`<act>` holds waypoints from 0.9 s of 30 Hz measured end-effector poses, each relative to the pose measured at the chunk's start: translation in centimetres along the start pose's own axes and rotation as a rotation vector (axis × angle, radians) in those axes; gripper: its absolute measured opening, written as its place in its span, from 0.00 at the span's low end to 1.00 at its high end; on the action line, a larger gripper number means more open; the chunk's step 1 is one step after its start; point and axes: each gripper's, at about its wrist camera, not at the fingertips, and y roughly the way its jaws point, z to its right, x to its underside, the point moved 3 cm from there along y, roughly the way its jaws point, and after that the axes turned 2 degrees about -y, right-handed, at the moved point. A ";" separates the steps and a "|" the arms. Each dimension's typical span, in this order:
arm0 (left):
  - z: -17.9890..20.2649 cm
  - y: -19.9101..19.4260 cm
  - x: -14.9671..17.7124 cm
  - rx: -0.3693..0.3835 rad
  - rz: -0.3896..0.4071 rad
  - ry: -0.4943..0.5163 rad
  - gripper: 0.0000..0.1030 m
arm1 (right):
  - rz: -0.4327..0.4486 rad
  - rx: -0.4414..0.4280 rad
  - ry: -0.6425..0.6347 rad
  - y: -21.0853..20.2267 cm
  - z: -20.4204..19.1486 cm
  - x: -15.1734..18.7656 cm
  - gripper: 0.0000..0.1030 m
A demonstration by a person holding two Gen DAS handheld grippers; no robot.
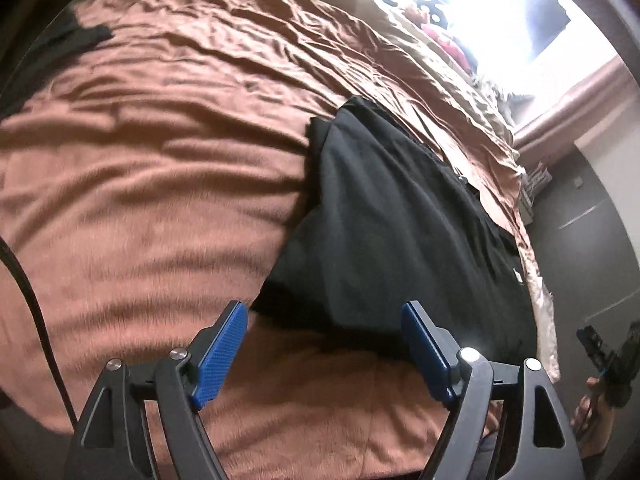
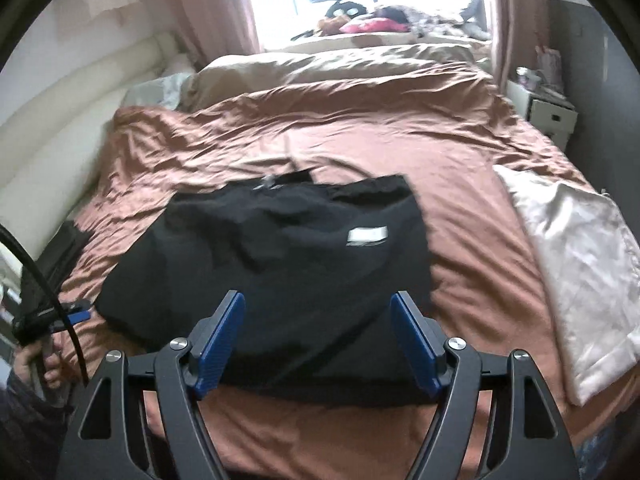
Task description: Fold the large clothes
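Observation:
A black garment [image 2: 280, 256] lies folded into a rough rectangle on the brown bed cover [image 2: 360, 140], with a white label [image 2: 367, 236] on top. It also shows in the left wrist view [image 1: 400, 220], right of centre. My right gripper [image 2: 320, 304] is open and empty, just above the garment's near edge. My left gripper [image 1: 324, 312] is open and empty, over the garment's near left corner. The left gripper also shows at the left edge of the right wrist view [image 2: 76, 314], and the right gripper at the right edge of the left wrist view [image 1: 604, 356].
A shiny pale pillowcase [image 2: 580, 272] lies at the bed's right edge. Beige bedding [image 2: 340, 64] and soft toys [image 2: 368, 20] sit by the bright window. A white headboard [image 2: 60, 128] is at left, a white nightstand [image 2: 548, 112] at right. A black cable [image 1: 28, 300] hangs at left.

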 end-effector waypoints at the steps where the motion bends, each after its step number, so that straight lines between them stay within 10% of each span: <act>1: -0.2 0.0 0.1 0.005 0.001 -0.009 0.78 | -0.008 -0.022 -0.001 0.0 -0.6 0.2 0.71; 5: -1.2 -0.4 0.4 0.014 0.009 -0.036 0.78 | -0.030 -0.068 -0.011 0.7 -3.0 0.5 0.71; 15: -2.8 0.3 0.2 0.101 -0.005 -0.122 0.72 | -0.231 -0.096 -0.089 8.7 -9.1 3.3 0.27; 19: -2.7 1.4 -0.2 0.101 -0.031 -0.130 0.54 | -0.281 -0.052 -0.086 11.7 -9.2 4.1 0.21; 27: -2.1 2.8 0.2 0.084 -0.047 -0.089 0.53 | -0.297 0.003 -0.073 17.1 -9.5 1.9 0.18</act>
